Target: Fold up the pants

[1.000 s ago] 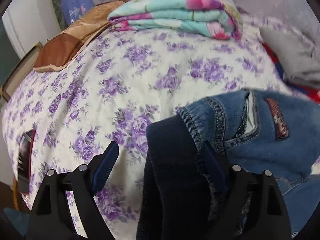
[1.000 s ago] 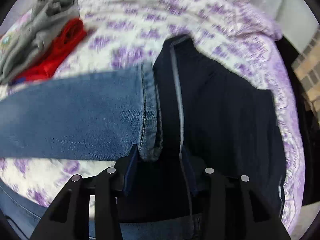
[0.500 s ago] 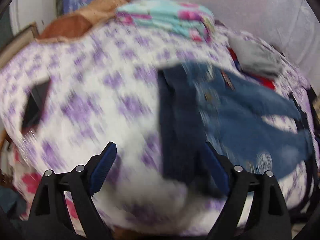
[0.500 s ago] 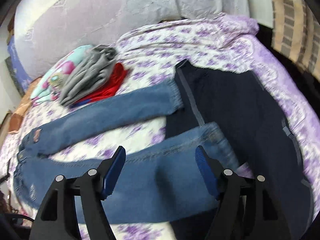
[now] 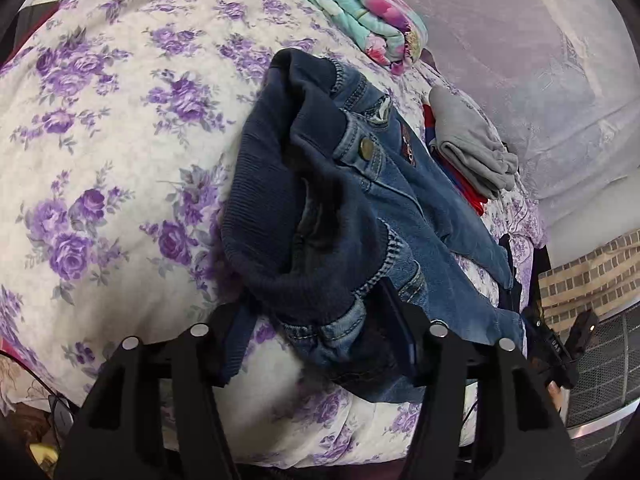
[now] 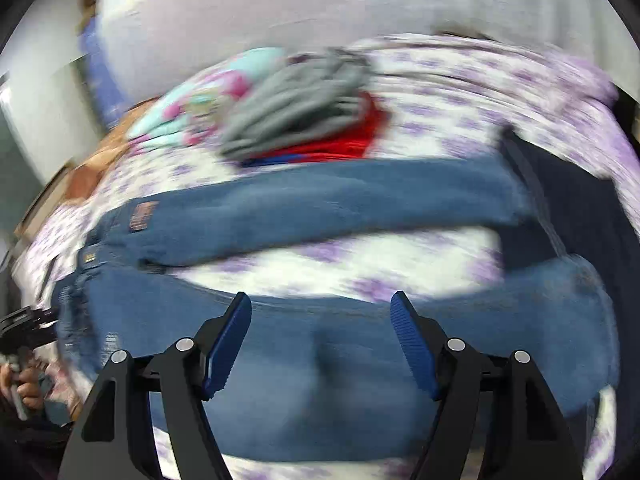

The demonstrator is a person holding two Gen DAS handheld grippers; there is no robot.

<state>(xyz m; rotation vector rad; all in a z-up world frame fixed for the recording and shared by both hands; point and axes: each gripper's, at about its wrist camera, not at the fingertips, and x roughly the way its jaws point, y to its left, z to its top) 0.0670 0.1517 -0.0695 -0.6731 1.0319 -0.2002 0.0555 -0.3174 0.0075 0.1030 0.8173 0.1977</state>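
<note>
While bunched, jeans [image 5: 360, 200] amid claw [image 5: 316, 332].

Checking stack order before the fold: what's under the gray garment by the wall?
A red garment lies under the gray garment, showing along its near edge. Blue peeks out beside the red; whether it is a separate item, and anything deeper, is covered.

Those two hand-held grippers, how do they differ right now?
The left hand-held gripper has the jeans waistband bunched between its fingers; the right hand-held gripper has nothing between its fingers. The left one's fingers are partly hidden by denim; the right one's stand wide apart above a jeans leg, in plain sight. The left view is sharp, the right view blurred. Both have black frames and blue finger pads, over the same floral bed.
</note>
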